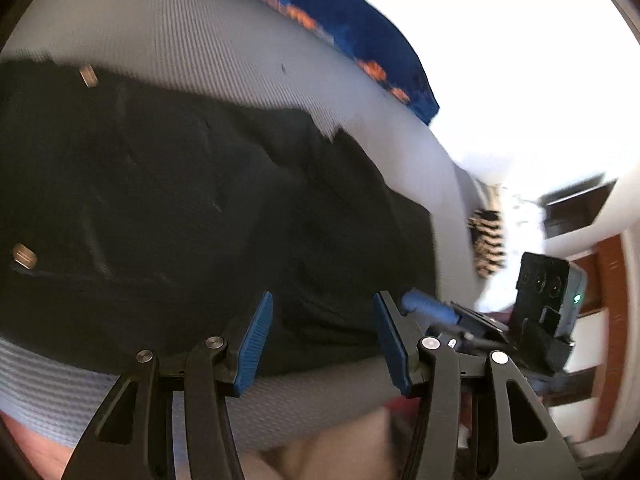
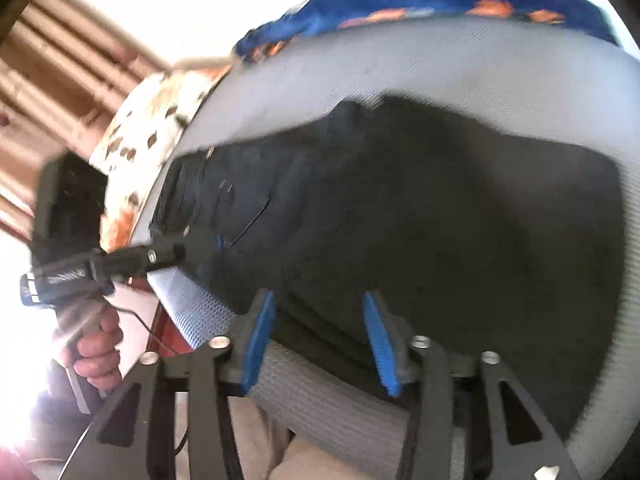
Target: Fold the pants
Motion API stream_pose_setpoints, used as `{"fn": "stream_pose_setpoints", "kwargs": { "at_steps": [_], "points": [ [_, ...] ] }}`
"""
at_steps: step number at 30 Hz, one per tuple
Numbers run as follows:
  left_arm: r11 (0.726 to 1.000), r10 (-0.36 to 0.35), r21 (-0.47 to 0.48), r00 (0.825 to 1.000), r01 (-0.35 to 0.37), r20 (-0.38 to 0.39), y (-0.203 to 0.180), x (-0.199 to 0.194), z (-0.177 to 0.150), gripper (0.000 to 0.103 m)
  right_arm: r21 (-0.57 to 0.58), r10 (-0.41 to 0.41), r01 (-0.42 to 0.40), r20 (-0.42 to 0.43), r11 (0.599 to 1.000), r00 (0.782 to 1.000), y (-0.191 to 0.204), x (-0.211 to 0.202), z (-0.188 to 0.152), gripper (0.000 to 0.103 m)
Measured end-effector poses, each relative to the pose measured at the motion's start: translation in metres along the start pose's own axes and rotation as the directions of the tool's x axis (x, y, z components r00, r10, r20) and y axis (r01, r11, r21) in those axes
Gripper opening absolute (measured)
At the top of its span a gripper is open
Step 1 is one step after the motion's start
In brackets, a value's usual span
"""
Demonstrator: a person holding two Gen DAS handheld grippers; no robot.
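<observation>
The black pants (image 1: 192, 200) lie spread flat on the grey ribbed cover (image 1: 180, 28) of the bed, filling most of what both my cameras see, their cloth creased in shallow ridges. Two brass-coloured buttons (image 1: 88, 75) show on the left part of them in my left view, one far and one nearer. My left gripper (image 1: 320, 340) hangs over the near edge of the pants with its blue pads (image 1: 252, 344) standing apart about halfway, nothing pinched between them; the dark cloth lies under the gap. My right gripper (image 2: 320, 344) sits likewise over the near hem, its blue pads (image 2: 258, 344) apart and free of the cloth, so the pants lie loose beneath both tools. In my right view the tip of the left gripper (image 2: 192, 246) reaches the waistband corner at the left edge of the pants, and my left hand (image 2: 98, 354) wraps its handle lower down. In my left view the right gripper's body (image 1: 544, 284) shows at the right, just beside the edge of the pants. At the far side of the bed a blue blanket with orange marks (image 1: 344, 20) lies along the cover, and a white cloth with brown spots (image 2: 148, 120) hangs past the bed's left end.
</observation>
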State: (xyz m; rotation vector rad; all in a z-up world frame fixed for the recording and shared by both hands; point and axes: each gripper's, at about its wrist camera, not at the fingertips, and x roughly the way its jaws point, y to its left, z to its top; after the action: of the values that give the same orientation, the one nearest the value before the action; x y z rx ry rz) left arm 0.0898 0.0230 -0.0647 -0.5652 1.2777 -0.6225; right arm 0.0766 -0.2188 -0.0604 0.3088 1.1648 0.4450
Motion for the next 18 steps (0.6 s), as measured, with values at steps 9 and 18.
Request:
{"fn": "stream_pose_setpoints", "kwargs": {
  "at_steps": [9,18],
  "points": [
    [0.986,0.003,-0.164,0.990,-0.026,-0.141,0.012,0.040,0.006,0.050,0.185,-0.026,0.005,0.116,0.983,0.993,-0.048,-0.042,-0.013,0.052],
    [0.974,0.005,-0.222,0.985,-0.045,-0.175,0.017,0.059,0.008,0.045,0.224,-0.003,-0.022,0.111,0.974,0.994,-0.061,-0.037,-0.022,0.052]
  ]
}}
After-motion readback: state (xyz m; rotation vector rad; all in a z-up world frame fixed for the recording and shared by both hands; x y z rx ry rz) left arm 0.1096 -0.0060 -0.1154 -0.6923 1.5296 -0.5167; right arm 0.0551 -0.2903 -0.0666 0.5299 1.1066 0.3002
